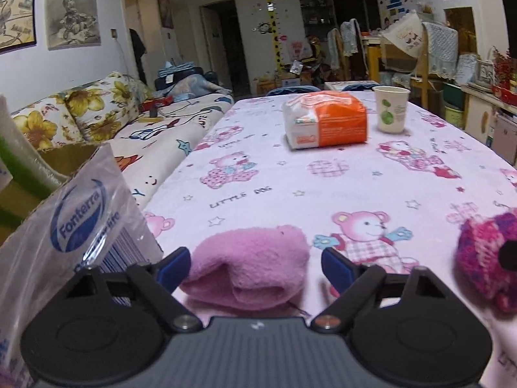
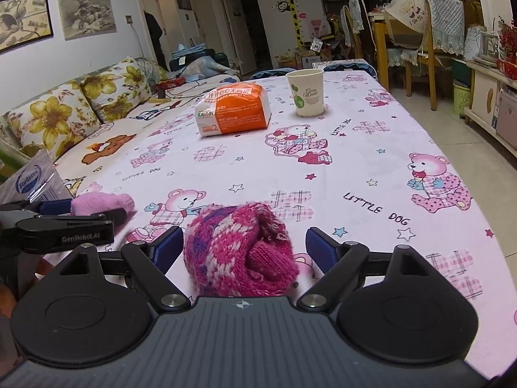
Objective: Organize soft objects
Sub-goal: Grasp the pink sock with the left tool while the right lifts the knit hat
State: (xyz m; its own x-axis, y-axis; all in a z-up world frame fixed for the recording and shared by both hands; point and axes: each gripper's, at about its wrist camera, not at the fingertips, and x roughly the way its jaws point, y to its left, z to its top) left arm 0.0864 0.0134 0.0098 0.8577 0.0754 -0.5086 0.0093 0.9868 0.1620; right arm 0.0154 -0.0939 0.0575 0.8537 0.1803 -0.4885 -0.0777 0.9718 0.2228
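Observation:
A folded pink fleece cloth [image 1: 250, 268] lies on the table between the open fingers of my left gripper [image 1: 255, 266], and it also shows in the right wrist view [image 2: 101, 203]. A magenta knitted hat [image 2: 240, 253] lies between the open fingers of my right gripper [image 2: 244, 245], and it also shows at the right edge of the left wrist view [image 1: 488, 255]. Neither gripper is closed on its object. The left gripper [image 2: 55, 223] appears at the left of the right wrist view.
The table has a pink bear-print cloth [image 2: 371, 174]. An orange tissue pack [image 2: 234, 113] and a paper cup [image 2: 305, 92] stand at the far end. A cardboard box with a Fonterra plastic bag [image 1: 80, 223] is at the left. A sofa [image 2: 80, 113] runs along the left side.

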